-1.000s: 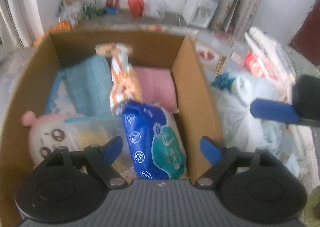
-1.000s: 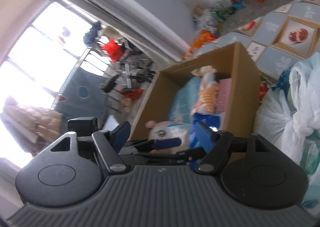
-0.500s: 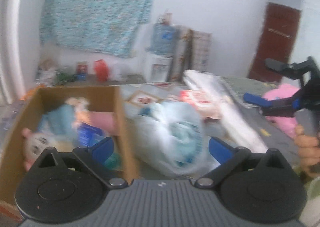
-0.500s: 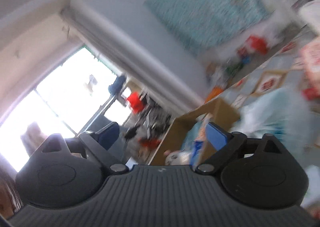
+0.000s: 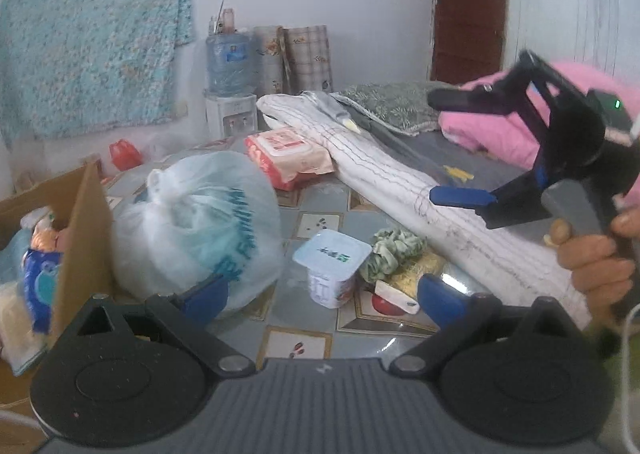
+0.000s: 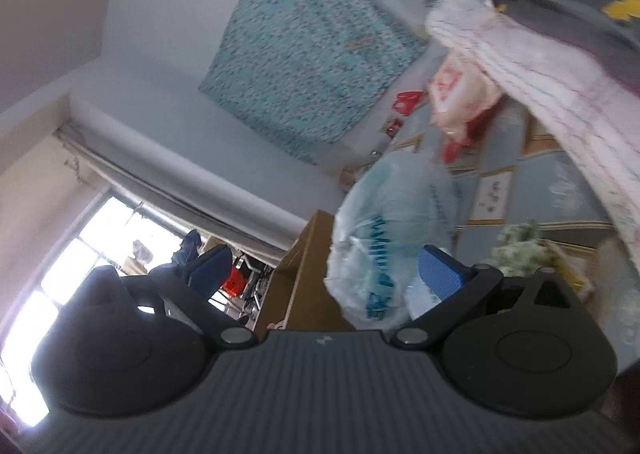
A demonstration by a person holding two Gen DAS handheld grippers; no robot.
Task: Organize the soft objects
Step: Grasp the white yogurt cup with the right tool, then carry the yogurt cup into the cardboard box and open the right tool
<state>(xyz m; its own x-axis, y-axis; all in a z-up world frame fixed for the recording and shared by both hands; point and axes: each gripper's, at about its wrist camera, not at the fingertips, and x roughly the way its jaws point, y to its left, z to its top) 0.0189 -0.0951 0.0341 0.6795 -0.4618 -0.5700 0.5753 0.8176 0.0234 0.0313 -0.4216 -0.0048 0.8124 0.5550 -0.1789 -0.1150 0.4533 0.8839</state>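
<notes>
The cardboard box (image 5: 76,222) at the left already holds several soft things: a blue pack of tissues (image 5: 40,282) stands against its near wall, with other bundles behind it, so part of the sorting looks done. A good deal is left on the tiled floor (image 5: 316,222). A knotted white plastic bag (image 5: 200,222) sits just beside the box, a red-and-white pack of wipes (image 5: 288,156) lies further back, a green scrunchie (image 5: 394,250) lies next to a small plastic cup (image 5: 332,266), and a long white quilted roll (image 5: 420,190) runs along the right, with a pink blanket (image 5: 492,126) behind it. The left tongs (image 5: 322,296) are spread wide and empty, low over the floor and facing the cup and scrunchie. The right tongs (image 5: 448,146) are also apart and carry nothing, held up above the quilted roll. Judging by this, the next pick has not yet begun, and the bag or scrunchie seems the nearest candidate.
</notes>
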